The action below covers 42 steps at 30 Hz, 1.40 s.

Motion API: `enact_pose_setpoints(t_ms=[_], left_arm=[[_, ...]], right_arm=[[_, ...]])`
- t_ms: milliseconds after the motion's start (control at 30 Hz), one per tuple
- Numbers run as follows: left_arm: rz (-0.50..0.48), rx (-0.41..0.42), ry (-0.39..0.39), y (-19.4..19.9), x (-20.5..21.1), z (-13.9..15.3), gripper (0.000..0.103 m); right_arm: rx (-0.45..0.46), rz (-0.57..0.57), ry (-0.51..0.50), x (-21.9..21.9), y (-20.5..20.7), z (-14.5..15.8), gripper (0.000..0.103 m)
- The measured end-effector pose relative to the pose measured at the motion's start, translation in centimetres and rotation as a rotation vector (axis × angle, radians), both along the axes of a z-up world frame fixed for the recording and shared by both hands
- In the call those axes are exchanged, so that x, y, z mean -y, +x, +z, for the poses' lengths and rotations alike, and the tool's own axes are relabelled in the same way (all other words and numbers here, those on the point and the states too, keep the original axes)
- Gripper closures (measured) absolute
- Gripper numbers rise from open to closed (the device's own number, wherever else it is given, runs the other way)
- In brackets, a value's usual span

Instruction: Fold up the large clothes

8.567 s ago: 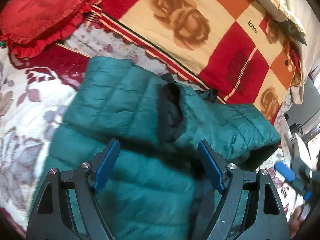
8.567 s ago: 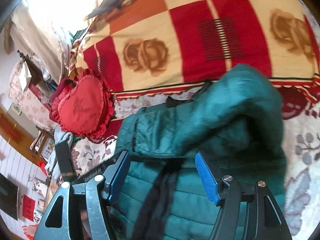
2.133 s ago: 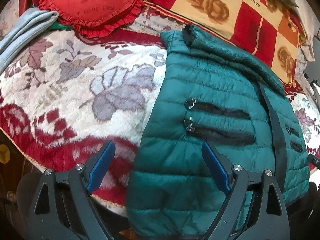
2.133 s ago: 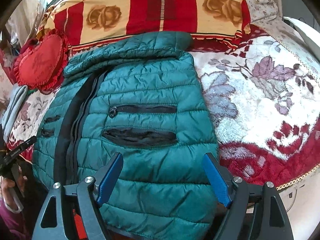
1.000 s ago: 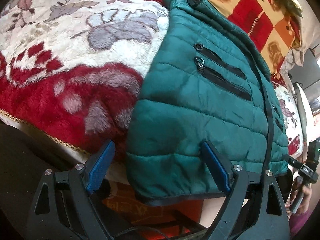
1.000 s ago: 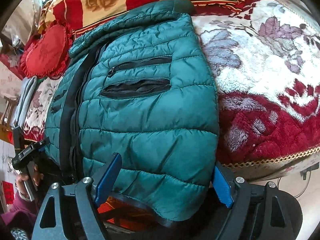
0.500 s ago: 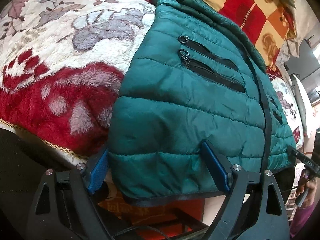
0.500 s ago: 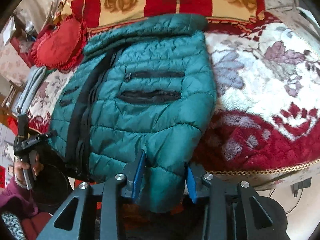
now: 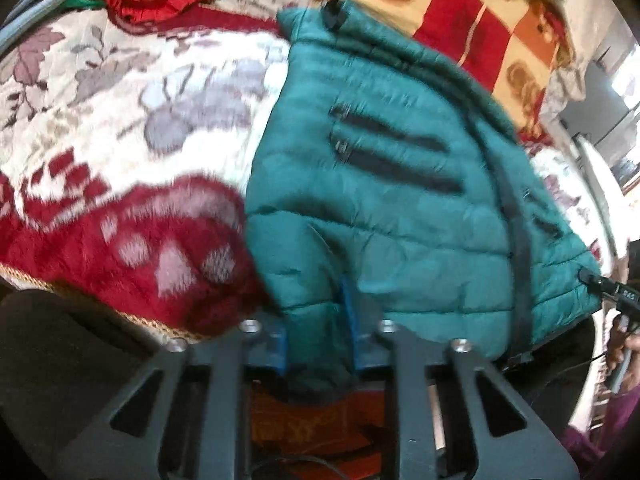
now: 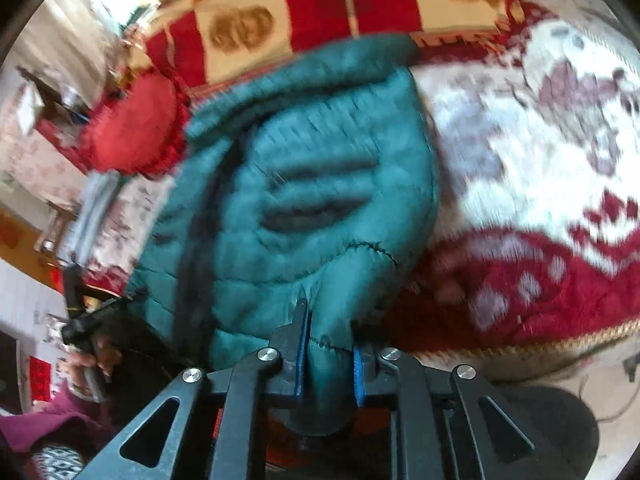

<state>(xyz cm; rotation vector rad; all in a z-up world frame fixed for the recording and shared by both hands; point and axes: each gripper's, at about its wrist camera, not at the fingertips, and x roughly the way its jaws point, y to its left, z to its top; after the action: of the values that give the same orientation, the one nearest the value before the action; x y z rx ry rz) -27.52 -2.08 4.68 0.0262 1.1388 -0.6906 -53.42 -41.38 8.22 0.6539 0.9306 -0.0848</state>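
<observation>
Teal puffer jacket (image 9: 384, 184) spread front-up on the floral bed blanket (image 9: 120, 128), hem over the bed's edge. Left gripper (image 9: 318, 344) closing, fingers pinching one hem corner; right gripper (image 10: 326, 356) clamped on the other. Pocket contents hidden.

Floral blanket (image 9: 120, 128), apparently heart-shaped cushion (image 10: 132, 136)

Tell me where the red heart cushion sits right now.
In the right wrist view the cushion lies at upper left on the floral blanket, just left of the green jacket's collar; the left wrist view shows it top left.
</observation>
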Motion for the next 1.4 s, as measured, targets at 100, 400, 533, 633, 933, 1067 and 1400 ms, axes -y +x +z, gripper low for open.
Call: enact_pose_setpoints(t_ms=[100, 400, 533, 633, 933, 1067, 1400], left_arm=[[0.016, 0.010, -0.065, 0.6, -0.1, 2.5, 0.088], [0.054, 0.129, -0.186, 3.4, 0.6, 9.1, 0.088], [0.108, 0.139, -0.240, 6.3, 1.4, 10.8, 0.088], [0.146, 0.139, -0.267, 9.2, 2.8, 11.7, 0.088], [0.218, 0.173, -0.203, 17.5, 9.1, 11.9, 0.088], [0.271, 0.165, -0.159, 21.4, 11.5, 10.5, 0.089], [0.316, 0.117, -0.092, 28.3, 15.2, 6.2, 0.088]], right_arm=[[0.084, -0.013, 0.039, 0.8, 0.6, 2.2, 0.087], [0.235, -0.091, -0.044, 3.1, 4.7, 8.2, 0.087], [0.233, -0.164, -0.133, 5.0, 7.6, 9.4, 0.087], [0.215, -0.176, -0.203, 6.6, 10.2, 9.6, 0.087], [0.143, -0.244, -0.238, 11.7, 18.4, 8.5, 0.087], [0.100, -0.291, -0.260, 13.9, 21.6, 7.2, 0.087], [0.030, -0.353, -0.226, 18.3, 28.2, 2.8, 0.087]])
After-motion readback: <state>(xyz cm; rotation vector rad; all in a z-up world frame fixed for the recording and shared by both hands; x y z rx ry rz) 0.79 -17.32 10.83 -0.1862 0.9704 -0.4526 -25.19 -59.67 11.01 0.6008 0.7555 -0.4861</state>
